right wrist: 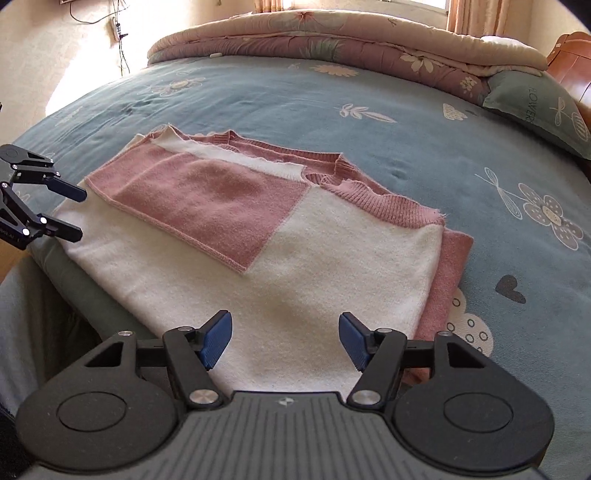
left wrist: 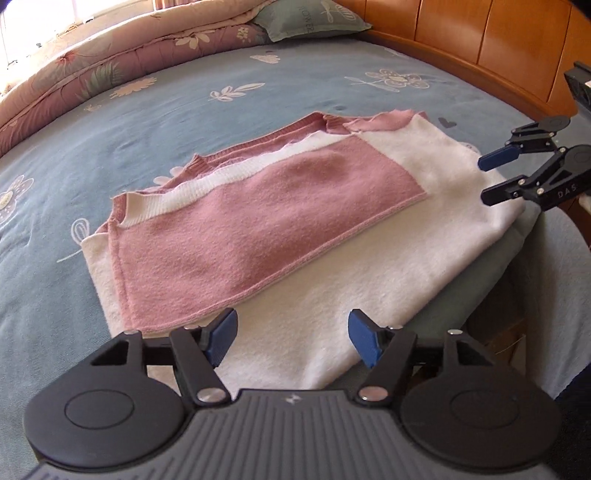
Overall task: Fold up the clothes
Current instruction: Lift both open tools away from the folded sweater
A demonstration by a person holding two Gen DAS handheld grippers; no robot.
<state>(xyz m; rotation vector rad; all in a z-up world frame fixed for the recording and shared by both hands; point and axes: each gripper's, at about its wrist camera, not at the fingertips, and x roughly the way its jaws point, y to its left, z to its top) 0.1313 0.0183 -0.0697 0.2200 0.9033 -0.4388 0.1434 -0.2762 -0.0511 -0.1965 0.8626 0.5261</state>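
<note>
Lying folded on the blue floral bedsheet [left wrist: 295, 74], pink-and-white sweater [left wrist: 258, 229], left gripper [left wrist: 291, 341] and right gripper [right wrist: 284, 341] held above its near edge, jaws spread, nothing gripped.

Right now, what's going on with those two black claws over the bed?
A person is folding a pink and white sweater on a bed with a blue floral sheet, using a handheld claw in each hand. The sweater lies partly folded near the bed's edge, a pink panel turned over its white part. The left claw and right claw both hover over the near white edge, open, nothing between their blue pads. A rolled quilt lies at the far side.
</note>
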